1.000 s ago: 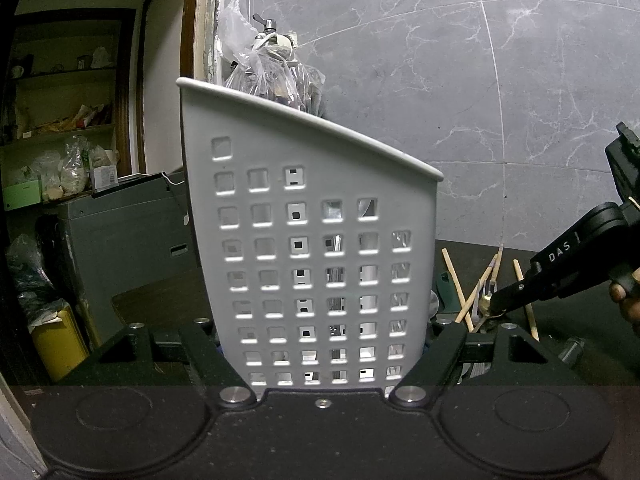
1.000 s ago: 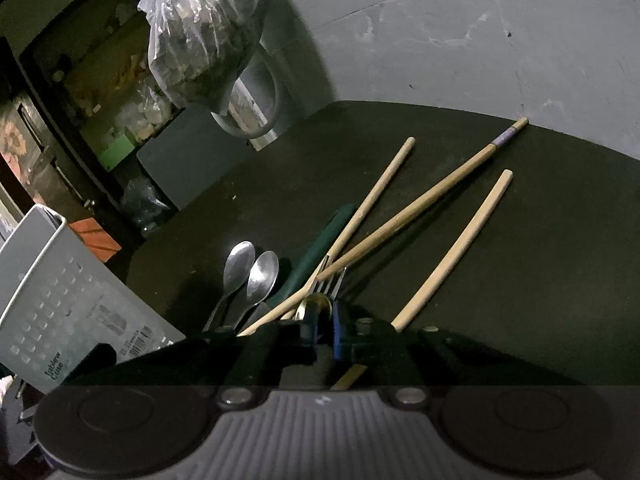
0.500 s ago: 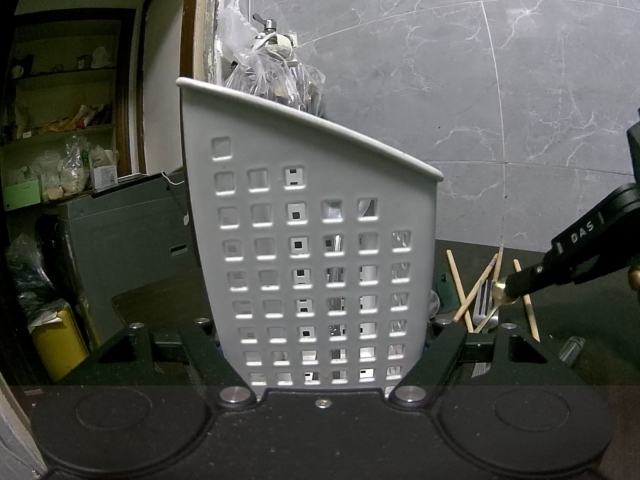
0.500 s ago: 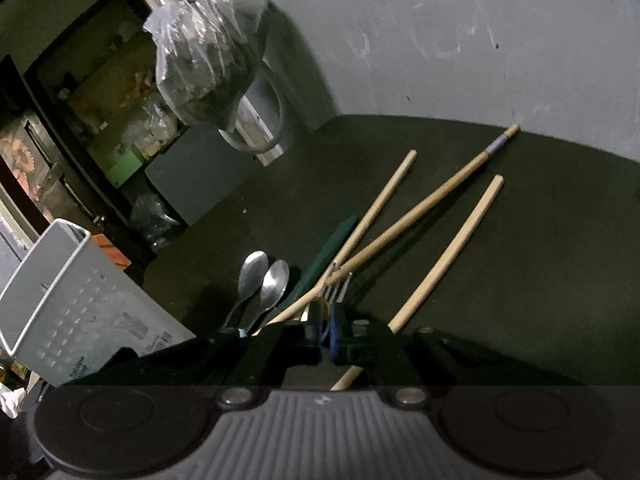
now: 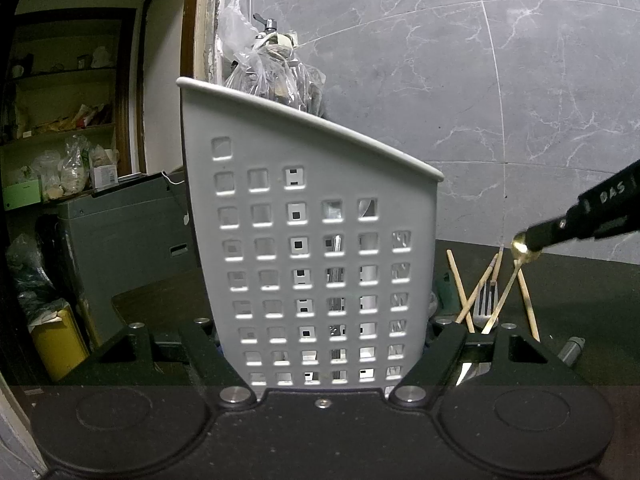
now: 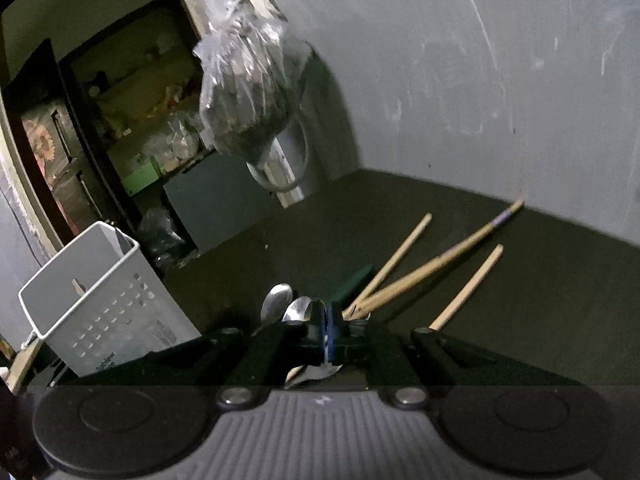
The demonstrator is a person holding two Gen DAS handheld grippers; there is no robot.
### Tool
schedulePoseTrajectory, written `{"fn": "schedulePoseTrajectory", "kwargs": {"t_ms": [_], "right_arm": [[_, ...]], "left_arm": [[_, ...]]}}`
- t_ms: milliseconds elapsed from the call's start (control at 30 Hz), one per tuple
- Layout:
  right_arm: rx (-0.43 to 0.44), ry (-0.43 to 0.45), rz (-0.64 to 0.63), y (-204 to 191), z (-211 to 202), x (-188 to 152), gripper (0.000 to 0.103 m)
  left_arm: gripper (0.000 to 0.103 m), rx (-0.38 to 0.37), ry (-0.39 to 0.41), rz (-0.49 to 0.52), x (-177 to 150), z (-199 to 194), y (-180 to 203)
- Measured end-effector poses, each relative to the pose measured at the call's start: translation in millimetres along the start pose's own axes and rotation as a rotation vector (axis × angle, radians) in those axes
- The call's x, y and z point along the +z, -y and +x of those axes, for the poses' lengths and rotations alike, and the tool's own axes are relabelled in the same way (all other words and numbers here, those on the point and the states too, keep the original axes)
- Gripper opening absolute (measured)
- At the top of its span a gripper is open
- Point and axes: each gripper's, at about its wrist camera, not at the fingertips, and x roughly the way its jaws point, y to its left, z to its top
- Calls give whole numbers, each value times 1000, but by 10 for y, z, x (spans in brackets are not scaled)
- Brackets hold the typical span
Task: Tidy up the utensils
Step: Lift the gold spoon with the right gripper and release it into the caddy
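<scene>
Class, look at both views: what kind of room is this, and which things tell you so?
Probably a home kitchen: a dark countertop against a marble-tiled wall, chopsticks and spoons beside a white utensil basket, cluttered pantry shelves behind.

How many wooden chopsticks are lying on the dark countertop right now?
3 in the right wrist view: one nearest the green-handled utensil, the long purple-banded one crossing it, and one apart on the right. Others may be hidden behind the tongs.
</scene>
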Motion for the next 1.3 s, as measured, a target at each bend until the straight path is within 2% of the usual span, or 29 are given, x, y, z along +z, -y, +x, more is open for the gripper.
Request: {"fn": "schedulePoseTrajectory", "kwargs": {"t_ms": [233,467,600,900,1033,1300], "right_arm": [[-27,124,-118,-202,-262,49,1],[-87,319,-305,-560,-541,121,1],[-102,440,-365,-730,-718,182,1],[-4,668,-399,-1026,-941,260,1],[58,697,-465,-1241,-915,219,1],[133,667,-558,-1562,-742,78,1]], "left_arm": [[76,0,0,0,0,0,-2],[76,0,1,0,-1,1,-3],[76,0,0,0,0,0,-3],[76,0,0,0,-2,-1,-3],[76,-1,0,0,-1,-1,-3],[76,-1,1,0,-2,0,-4]]}}
